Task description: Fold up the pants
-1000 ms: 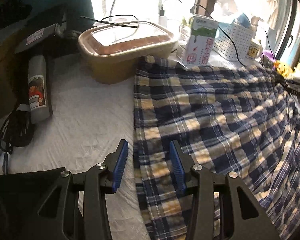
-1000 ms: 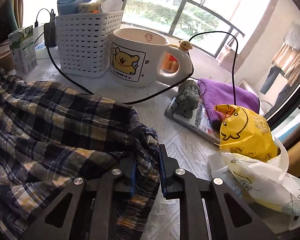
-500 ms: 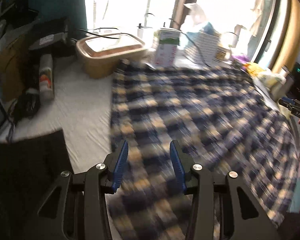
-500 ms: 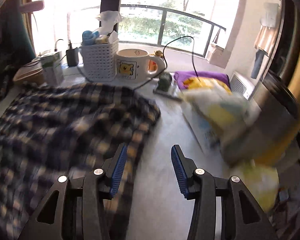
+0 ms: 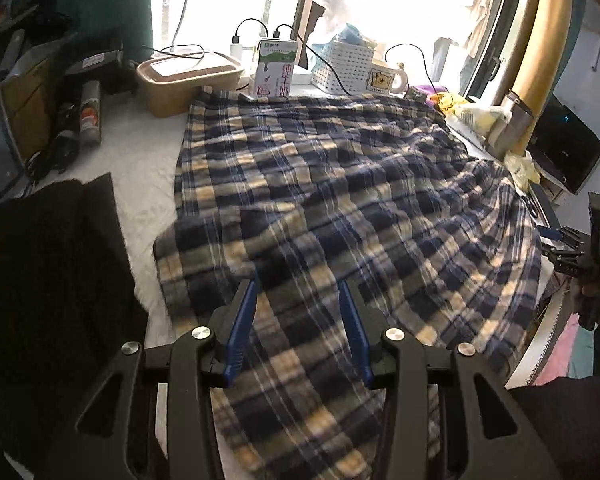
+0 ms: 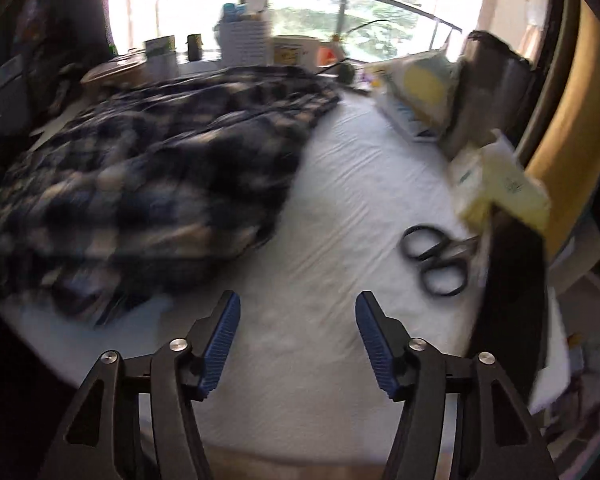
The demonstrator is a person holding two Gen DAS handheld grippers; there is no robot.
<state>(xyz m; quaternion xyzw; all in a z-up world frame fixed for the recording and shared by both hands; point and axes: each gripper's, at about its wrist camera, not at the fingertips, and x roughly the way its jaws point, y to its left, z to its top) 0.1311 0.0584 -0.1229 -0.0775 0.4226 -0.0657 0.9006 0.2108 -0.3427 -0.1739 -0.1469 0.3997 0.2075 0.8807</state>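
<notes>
The blue and tan plaid pants [image 5: 340, 208] lie spread over the white-covered table [image 5: 140, 160], reaching from the far clutter to the near edge. My left gripper [image 5: 298, 292] is open and empty, above the near part of the pants. My right gripper [image 6: 298, 312] is open and empty over the bare white cover [image 6: 340, 240], to the right of the pants [image 6: 160, 160], which look blurred in the right wrist view. The right gripper also shows at the far right of the left wrist view [image 5: 572, 248].
Black scissors [image 6: 436, 256] lie on the cover right of my right gripper. A lidded box [image 5: 188, 80], milk carton [image 5: 276, 68], white basket [image 5: 348, 64] and bear mug [image 5: 384, 78] line the far edge. Yellow bags [image 6: 496, 184] sit at the right. Black cloth [image 5: 48, 264] lies left.
My right gripper let go of the pants' edge, opened and pulled back toward the near right. My left gripper drew back from the pants' left edge and stayed open.
</notes>
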